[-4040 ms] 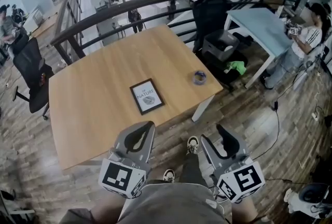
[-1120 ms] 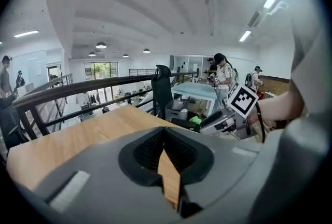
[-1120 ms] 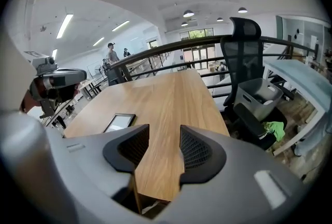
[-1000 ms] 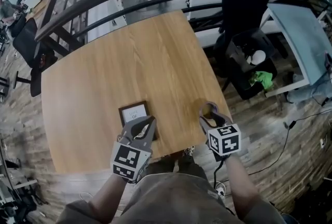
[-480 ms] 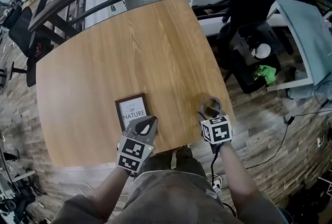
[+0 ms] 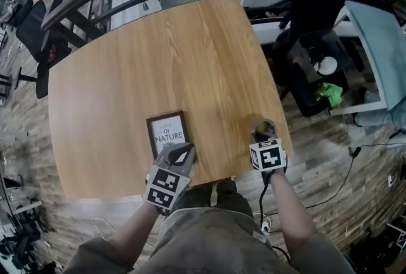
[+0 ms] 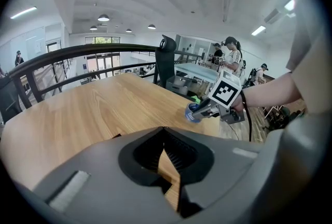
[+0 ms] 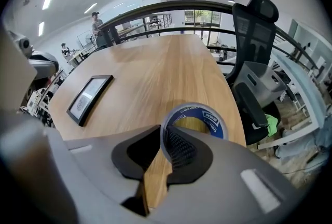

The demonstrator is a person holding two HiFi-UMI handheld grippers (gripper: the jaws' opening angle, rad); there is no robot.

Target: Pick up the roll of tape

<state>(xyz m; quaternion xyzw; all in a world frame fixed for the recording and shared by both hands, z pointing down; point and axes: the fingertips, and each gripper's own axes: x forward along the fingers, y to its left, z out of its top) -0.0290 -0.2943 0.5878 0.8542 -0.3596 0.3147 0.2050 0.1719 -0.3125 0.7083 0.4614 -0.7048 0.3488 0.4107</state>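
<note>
Blue roll of tape point(image 8: 205, 114): its near wall sits between the jaws of my right gripper point(image 8: 162, 132). One jaw is inside the ring and the other outside, with the pads pressing the wall. The roll lies flat on the wooden table point(image 6: 158, 63), close to its edge.

Change, right side: half a second ago these jaws stood spread wide over the roll. They have just been closing and now stand narrow, clamped on the wall. Four seconds ago the roll lay well ahead of them. Now it is in them.

Change, both: the two grippers sit lower and closer to the tabletop than a second ago.

My left gripper point(image 6: 184, 152): jaws together at the tips, nothing between them. The tips are over the near right corner of the picture frame point(image 6: 166, 130), which lies flat just ahead of them. I cannot tell whether they touch it. More of the frame shows clear of these jaws than a second ago. Seen from the left jaws, the roll and the right gripper lie ahead and to the right, well apart.

Count:
- one roll of tape
- one picture frame
- one table under the jaws
- two grippers
- two marker cubes point(image 6: 267, 156), one on each gripper
</note>
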